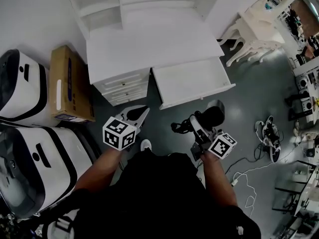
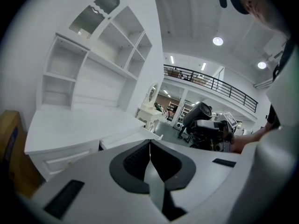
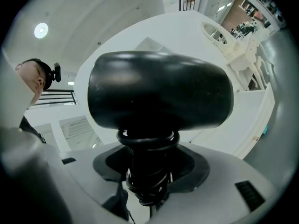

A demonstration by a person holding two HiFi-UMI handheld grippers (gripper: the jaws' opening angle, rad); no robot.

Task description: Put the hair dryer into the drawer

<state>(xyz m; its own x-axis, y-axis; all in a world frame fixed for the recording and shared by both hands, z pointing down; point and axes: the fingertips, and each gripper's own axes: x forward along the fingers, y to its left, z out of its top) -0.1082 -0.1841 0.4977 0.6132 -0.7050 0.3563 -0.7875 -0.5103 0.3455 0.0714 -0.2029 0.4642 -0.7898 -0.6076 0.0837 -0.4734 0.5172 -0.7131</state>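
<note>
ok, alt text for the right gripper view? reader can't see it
The right gripper is shut on the cord-wrapped handle of a black hair dryer, whose barrel fills the middle of the frame. White furniture sits behind it, and a person shows at the left edge.
</note>
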